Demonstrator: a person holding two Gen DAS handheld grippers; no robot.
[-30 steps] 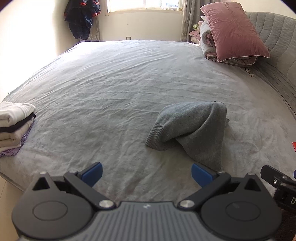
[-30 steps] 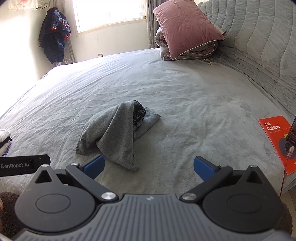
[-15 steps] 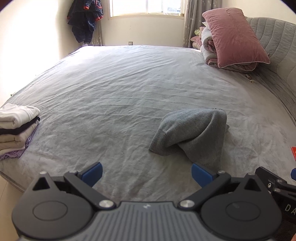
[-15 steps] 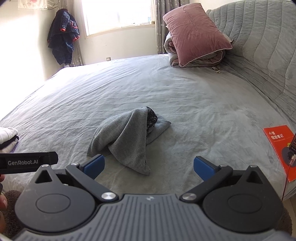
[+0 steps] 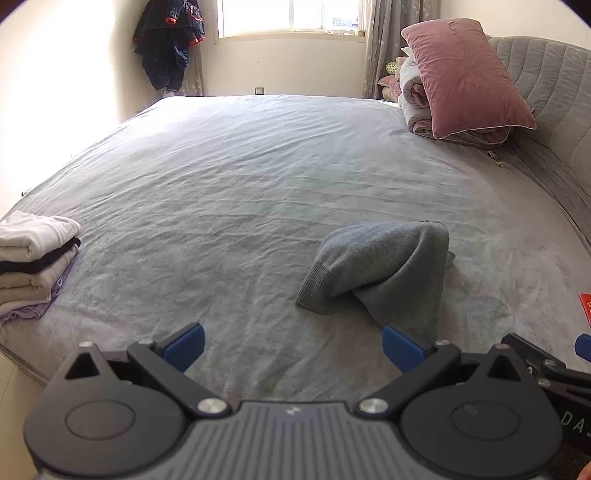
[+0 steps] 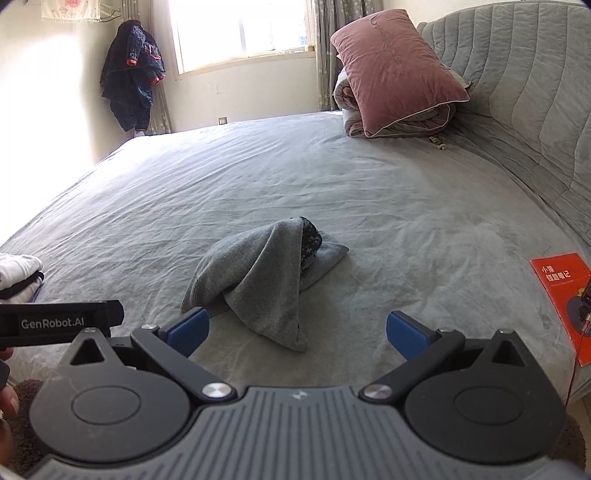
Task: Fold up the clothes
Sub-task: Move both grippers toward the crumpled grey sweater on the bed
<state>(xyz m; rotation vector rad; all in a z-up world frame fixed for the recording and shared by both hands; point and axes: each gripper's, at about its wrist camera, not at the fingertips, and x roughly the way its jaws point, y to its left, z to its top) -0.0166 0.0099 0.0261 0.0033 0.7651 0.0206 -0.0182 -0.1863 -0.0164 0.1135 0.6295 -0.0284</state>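
A grey sweater (image 5: 384,273) lies in a loose crumpled heap on the wide grey bed (image 5: 240,192), close to the near edge and toward the headboard side, with a ribbed cuff or hem poking out at its left and a dark patterned lining showing in the fold at its top (image 6: 310,243). The left tongs (image 5: 291,345) hang just above the near edge of the bed, their 2 blue-tipped fingers spread wide apart and gripping nothing; the right-hand blue tip sits just in front of the lowest corner of the sweater, though I cannot tell if it touches. The right tongs (image 6: 297,330) are also spread wide and hold nothing, with the sweater's lower point lying between the 2 blue tips as seen from behind. At the left corner of the near edge rests a neat stack of folded clothes (image 5: 35,254), white on top, then dark, cream and lilac layers. Well apart, at the far headboard corner, a pink pillow (image 5: 465,77) leans on a rolled quilt (image 5: 417,107) against the padded grey headboard (image 6: 528,96). An orange booklet (image 6: 565,299) lies at the near edge on the headboard side. A dark jacket (image 6: 131,77) hangs beside the bright window (image 6: 240,29).
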